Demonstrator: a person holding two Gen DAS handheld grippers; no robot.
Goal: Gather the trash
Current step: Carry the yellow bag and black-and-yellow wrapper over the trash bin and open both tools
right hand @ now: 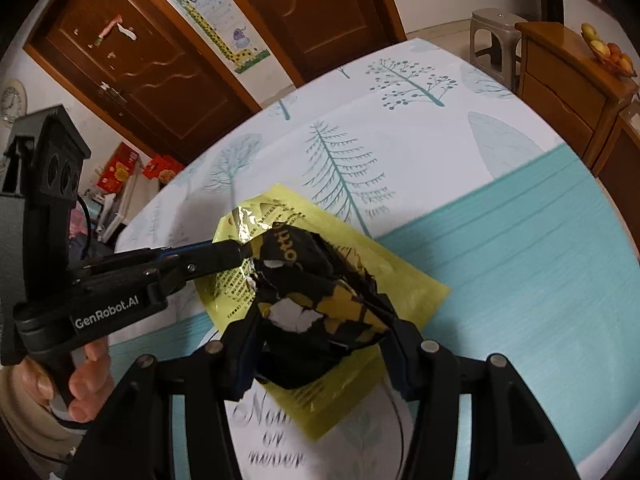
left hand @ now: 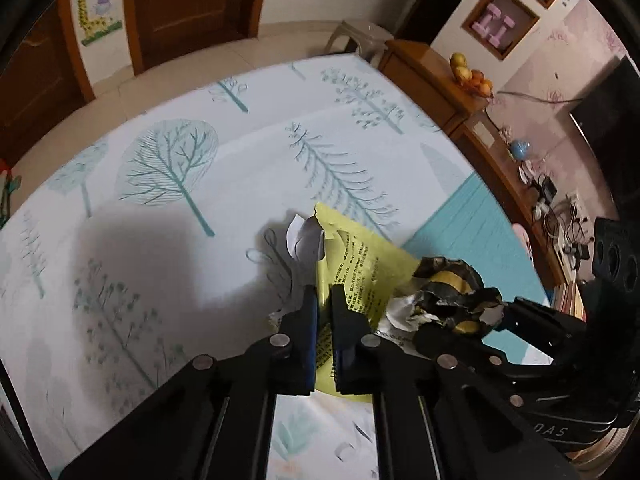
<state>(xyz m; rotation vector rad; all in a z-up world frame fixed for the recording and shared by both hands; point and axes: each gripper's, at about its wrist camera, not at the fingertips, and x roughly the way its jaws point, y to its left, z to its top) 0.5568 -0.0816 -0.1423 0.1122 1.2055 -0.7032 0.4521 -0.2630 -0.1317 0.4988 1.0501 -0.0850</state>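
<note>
A flat yellow wrapper (left hand: 360, 256) with a torn, silvery top edge lies over the tree-print tablecloth (left hand: 180, 160). My left gripper (left hand: 325, 292) is shut on the wrapper's edge, which shows as a thin yellow strip between the jaws. In the right wrist view this left gripper (right hand: 242, 248) comes in from the left and pinches the yellow wrapper (right hand: 416, 288) near its foil corner. My right gripper (right hand: 320, 336) is shut on a crumpled black and yellow bag (right hand: 320, 280), held just above the yellow wrapper. The left wrist view shows that bag (left hand: 448, 284) in the right gripper (left hand: 468, 320).
A wooden cabinet (left hand: 432, 76) with a fruit bowl (left hand: 472, 76) stands past the table's right edge, and a plastic stool (right hand: 492, 36) beside it. Brown doors are behind the table. A person's hand (right hand: 88, 380) holds the left gripper's handle.
</note>
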